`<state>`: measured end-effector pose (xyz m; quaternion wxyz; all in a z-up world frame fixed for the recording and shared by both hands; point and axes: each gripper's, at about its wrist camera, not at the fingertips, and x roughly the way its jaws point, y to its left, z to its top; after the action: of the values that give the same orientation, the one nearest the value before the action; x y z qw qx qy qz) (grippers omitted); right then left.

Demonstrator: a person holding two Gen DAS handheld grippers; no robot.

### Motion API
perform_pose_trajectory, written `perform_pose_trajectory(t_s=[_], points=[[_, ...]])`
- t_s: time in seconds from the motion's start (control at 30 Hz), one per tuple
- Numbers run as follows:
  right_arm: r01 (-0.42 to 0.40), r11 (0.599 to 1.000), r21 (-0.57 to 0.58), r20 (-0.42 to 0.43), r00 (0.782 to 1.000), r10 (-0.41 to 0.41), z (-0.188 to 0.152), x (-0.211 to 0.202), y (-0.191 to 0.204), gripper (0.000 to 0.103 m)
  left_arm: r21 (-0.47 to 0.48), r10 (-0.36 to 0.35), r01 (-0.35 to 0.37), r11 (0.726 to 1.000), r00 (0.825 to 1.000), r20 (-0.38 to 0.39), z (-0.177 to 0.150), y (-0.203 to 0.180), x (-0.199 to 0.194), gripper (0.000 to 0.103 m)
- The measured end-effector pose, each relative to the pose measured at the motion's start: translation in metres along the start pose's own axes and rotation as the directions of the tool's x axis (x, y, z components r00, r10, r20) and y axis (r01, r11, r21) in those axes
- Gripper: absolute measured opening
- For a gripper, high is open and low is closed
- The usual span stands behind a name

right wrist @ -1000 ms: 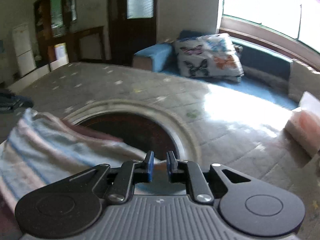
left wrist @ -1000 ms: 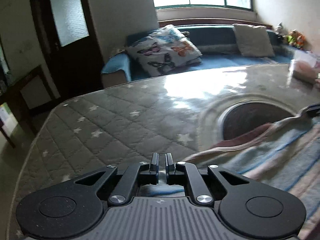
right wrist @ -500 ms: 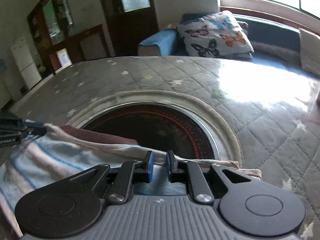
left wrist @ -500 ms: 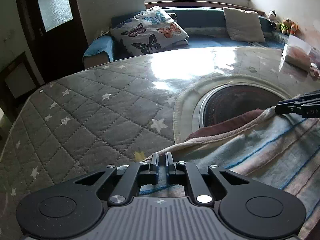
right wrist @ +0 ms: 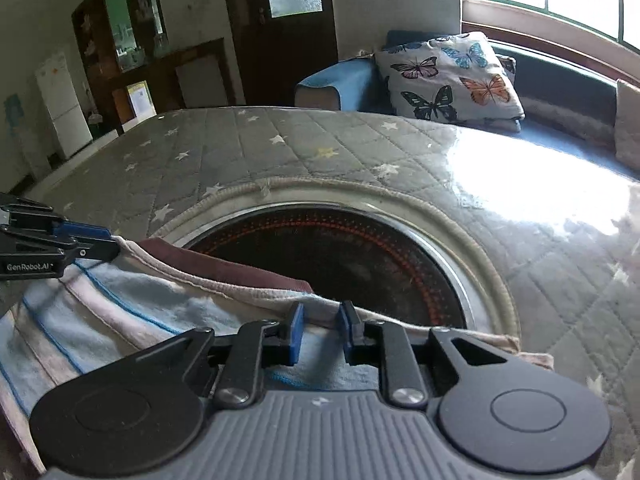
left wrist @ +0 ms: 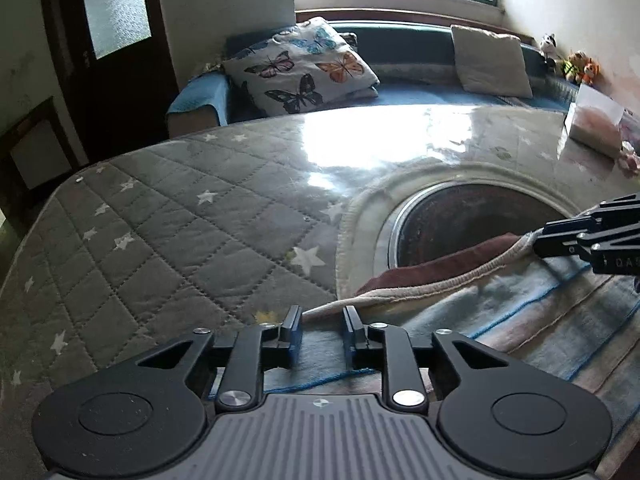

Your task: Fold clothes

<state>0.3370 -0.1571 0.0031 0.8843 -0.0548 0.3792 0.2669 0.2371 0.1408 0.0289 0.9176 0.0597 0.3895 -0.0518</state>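
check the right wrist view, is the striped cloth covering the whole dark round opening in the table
No, the striped cloth overlaps only the near edge of the dark round opening, most of which stays bare.

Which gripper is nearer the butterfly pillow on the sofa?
Left, though only slightly. The left gripper sits toward the pillow's side of the striped cloth. The right gripper is further along that edge, by the round burner, away from the butterfly pillow.

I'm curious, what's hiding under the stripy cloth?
Under the striped cloth a dark red layer peeks out, lying over the edge of the round black heater set in the quilted table cover. Whatever lies further beneath is covered.
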Motion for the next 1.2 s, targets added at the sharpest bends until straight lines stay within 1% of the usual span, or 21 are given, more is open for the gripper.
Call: perform_pose_trajectory(t_s=[0.03,0.1,0.13,0.23,0.3,0.37,0.43,0.5,0.57,0.77,0.9,0.93,0.97,1.03,1.07,1.1,1.17,1.2], points=[[-0.001,1.0,-0.006,0.006,1.0,0.001,0.001,-0.003,0.003,0.029,0.002,-0.001,0.001,1.0,1.0,0.006,-0.001,0.0,-0.004,0.026],[-0.017,1.0,-0.024,0.011,1.0,0.017,0.0,-0.007,0.011,0.03,0.007,0.0,0.0,1.0,1.0,0.017,-0.004,0.0,-0.011,0.03],[-0.028,0.999,-0.031,0.01,1.0,0.029,-0.001,-0.007,0.016,0.033,0.009,0.001,-0.002,1.0,1.0,0.021,-0.008,0.0,-0.016,0.031],[-0.052,0.997,-0.058,-0.001,0.999,0.052,-0.004,-0.006,0.031,0.035,0.011,0.009,-0.009,1.0,0.999,0.03,-0.018,0.0,-0.028,0.035],[-0.048,0.995,-0.082,-0.005,0.999,0.048,-0.008,-0.004,0.042,0.036,0.016,0.025,-0.026,1.0,0.999,0.035,-0.028,0.001,-0.037,0.04],[-0.048,0.992,-0.113,-0.007,0.999,0.047,-0.011,-0.003,0.053,0.041,0.02,0.045,-0.046,0.999,0.998,0.04,-0.037,0.002,-0.047,0.043],[-0.054,0.988,-0.145,-0.005,0.999,0.054,-0.014,-0.003,0.067,0.043,0.01,0.056,-0.057,0.998,0.997,0.047,-0.048,0.006,-0.057,0.047],[-0.063,0.983,-0.175,-0.004,0.998,0.064,-0.017,-0.004,0.08,0.044,-0.014,0.053,-0.053,0.999,0.997,0.052,-0.057,0.014,-0.07,0.049],[-0.077,0.978,-0.192,-0.007,0.997,0.077,-0.019,-0.005,0.091,0.047,-0.036,0.052,-0.05,0.998,0.997,0.057,-0.067,0.02,-0.083,0.05],[-0.125,0.966,-0.226,-0.016,0.992,0.125,-0.024,-0.008,0.119,0.049,-0.066,0.015,-0.01,0.998,0.997,0.077,-0.1,0.033,-0.121,0.05],[-0.16,0.954,-0.252,-0.023,0.987,0.16,-0.027,-0.01,0.138,0.05,-0.042,-0.032,0.035,0.999,0.996,0.084,-0.121,0.033,-0.137,0.048],[-0.169,0.951,-0.257,-0.026,0.985,0.168,-0.027,-0.011,0.142,0.05,-0.033,-0.045,0.048,0.998,0.995,0.085,-0.125,0.031,-0.139,0.046],[-0.178,0.947,-0.266,-0.029,0.984,0.177,-0.028,-0.011,0.148,0.05,-0.023,-0.062,0.064,0.998,0.994,0.086,-0.128,0.03,-0.141,0.042],[-0.192,0.94,-0.283,-0.032,0.981,0.19,-0.029,-0.013,0.158,0.05,-0.006,-0.085,0.086,0.996,0.992,0.089,-0.134,0.028,-0.141,0.04],[-0.196,0.937,-0.29,-0.033,0.98,0.195,-0.03,-0.014,0.162,0.05,0.004,-0.096,0.096,0.995,0.991,0.091,-0.136,0.027,-0.141,0.037],[-0.2,0.935,-0.294,-0.034,0.979,0.199,-0.03,-0.015,0.165,0.05,0.013,-0.107,0.106,0.994,0.99,0.093,-0.137,0.026,-0.141,0.034],[-0.206,0.932,-0.298,-0.035,0.978,0.205,-0.031,-0.016,0.17,0.05,0.021,-0.12,0.118,0.993,0.988,0.095,-0.139,0.024,-0.139,0.031],[-0.206,0.932,-0.298,-0.035,0.978,0.205,-0.031,-0.017,0.171,0.05,0.025,-0.126,0.124,0.992,0.987,0.096,-0.139,0.023,-0.137,0.028]])
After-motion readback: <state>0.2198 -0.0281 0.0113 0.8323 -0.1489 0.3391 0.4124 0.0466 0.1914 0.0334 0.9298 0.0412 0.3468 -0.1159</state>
